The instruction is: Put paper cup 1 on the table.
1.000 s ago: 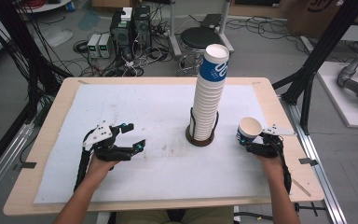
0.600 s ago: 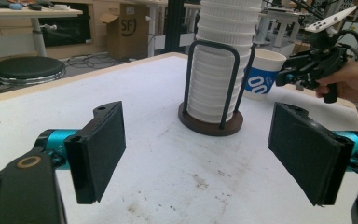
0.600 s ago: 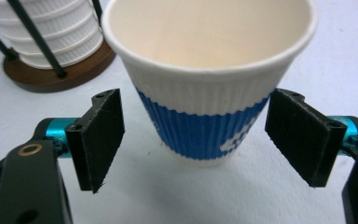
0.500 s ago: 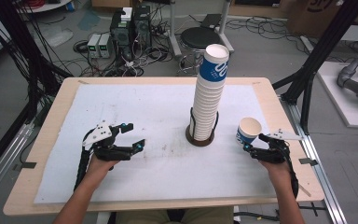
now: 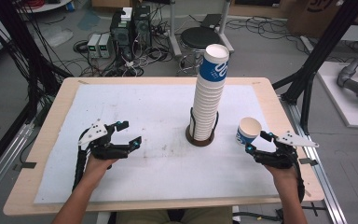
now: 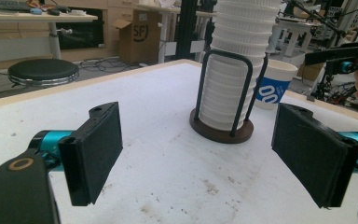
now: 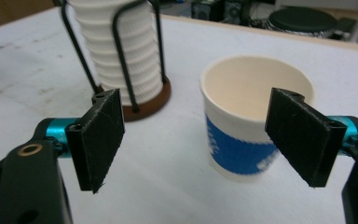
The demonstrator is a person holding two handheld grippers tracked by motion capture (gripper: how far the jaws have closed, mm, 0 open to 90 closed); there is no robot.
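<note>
R gripper [image 5: 257, 143] jaws wide, just opened, off the paper cup [image 5: 248, 130]; back straight out, don't tip it.

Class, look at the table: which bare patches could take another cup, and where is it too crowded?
Free: the white mat left of the cup stack, and the front strip between the left gripper and right gripper. Crowded: the narrow gap between stack and lone cup, by the right gripper's open jaws.

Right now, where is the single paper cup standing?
In the high view the single paper cup stands upright on the table's right side, just right of the cup stack in its holder, apart from the open right claw.
</note>
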